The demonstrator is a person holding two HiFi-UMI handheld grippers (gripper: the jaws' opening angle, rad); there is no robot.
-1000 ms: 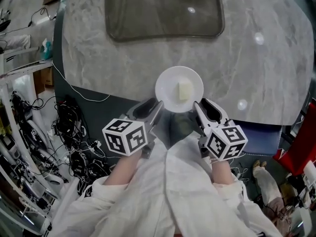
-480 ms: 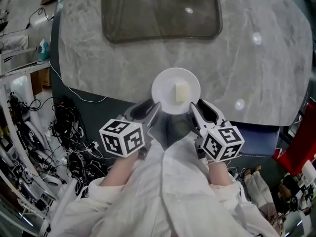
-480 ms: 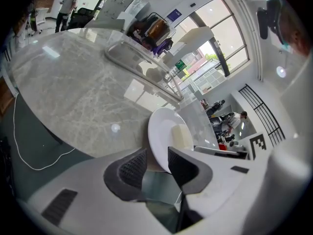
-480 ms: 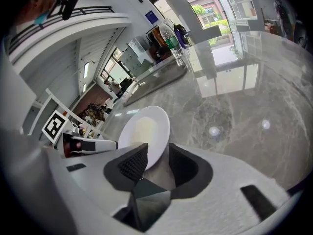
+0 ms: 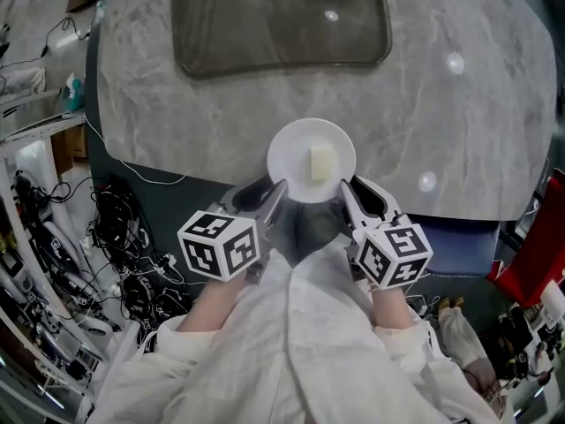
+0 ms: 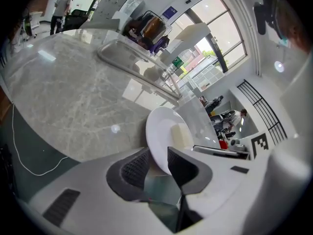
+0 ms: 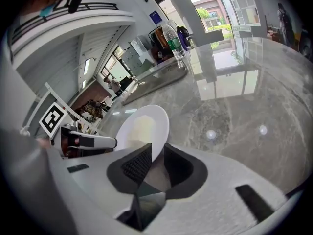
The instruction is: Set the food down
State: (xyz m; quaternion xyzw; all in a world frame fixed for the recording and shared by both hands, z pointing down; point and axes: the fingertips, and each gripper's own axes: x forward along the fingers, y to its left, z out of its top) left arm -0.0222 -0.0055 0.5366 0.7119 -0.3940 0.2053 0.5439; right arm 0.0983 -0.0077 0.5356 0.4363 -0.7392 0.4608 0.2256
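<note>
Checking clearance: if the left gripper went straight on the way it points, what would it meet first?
The white plate: its rim sits between the left gripper's open jaws, so contact would likely come at once.

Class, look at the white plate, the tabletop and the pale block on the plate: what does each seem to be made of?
The plate is probably glazed ceramic, possibly melamine: smooth, glossy white. The tabletop looks like polished stone or a marble-look slab: grey veining, sharp light reflections. The pale block is a matte, creamy yellow food, perhaps butter or tofu; unclear.
</note>
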